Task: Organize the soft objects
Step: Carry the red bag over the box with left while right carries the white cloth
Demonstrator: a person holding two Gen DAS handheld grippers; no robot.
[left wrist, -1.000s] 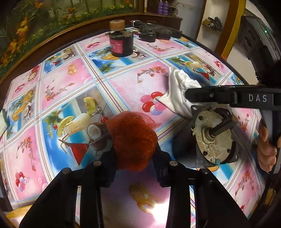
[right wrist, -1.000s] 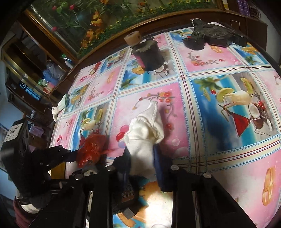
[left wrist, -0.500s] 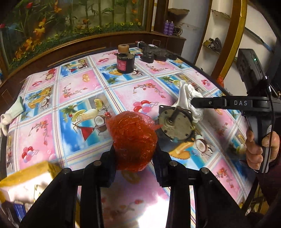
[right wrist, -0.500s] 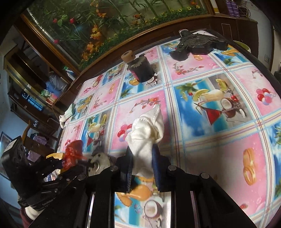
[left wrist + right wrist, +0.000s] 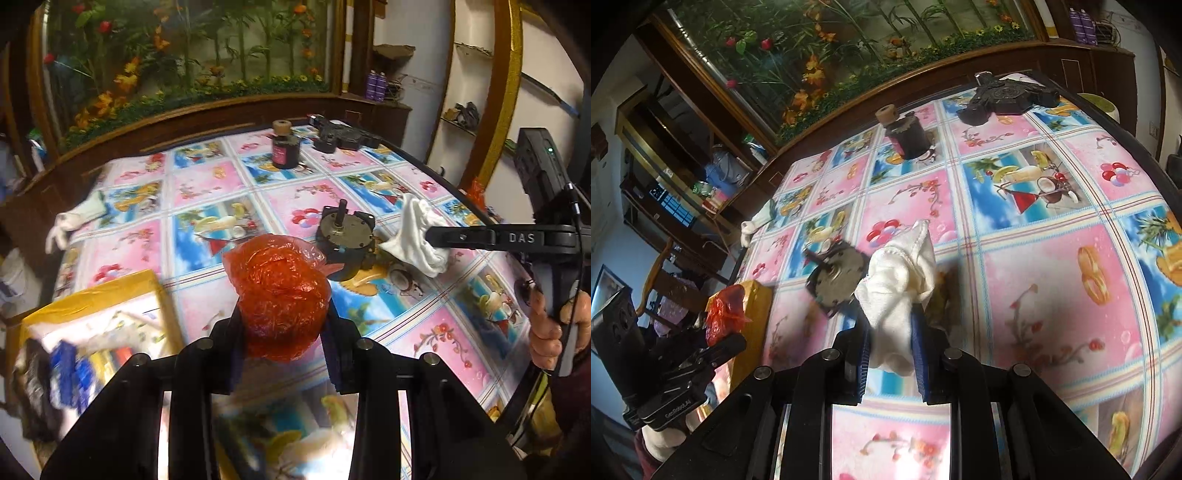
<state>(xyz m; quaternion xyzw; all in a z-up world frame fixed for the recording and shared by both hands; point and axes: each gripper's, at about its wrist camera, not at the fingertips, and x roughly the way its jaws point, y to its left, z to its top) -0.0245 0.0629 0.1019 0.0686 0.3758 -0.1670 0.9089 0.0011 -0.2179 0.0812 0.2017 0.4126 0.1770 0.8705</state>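
My left gripper (image 5: pixel 282 325) is shut on a crumpled red plastic bag (image 5: pixel 280 295) and holds it above the table; the bag also shows in the right wrist view (image 5: pixel 724 314). My right gripper (image 5: pixel 890 332) is shut on a white cloth (image 5: pixel 901 273), lifted off the tablecloth; the cloth also shows in the left wrist view (image 5: pixel 417 232). A yellow-edged box (image 5: pixel 92 332) holding several items sits at the table's left side, below and left of the red bag. A white glove (image 5: pixel 74 221) lies at the table's far left edge.
A grey metal motor (image 5: pixel 347 240) lies mid-table between the grippers. A dark jar with a cork top (image 5: pixel 284 146) and a black device (image 5: pixel 343 134) stand at the far side. The patterned tablecloth (image 5: pixel 207 184) covers the table.
Both grippers have risen and pulled back with their loads. The left gripper has moved left, bringing the yellow box into view. The motor now lies farther away.
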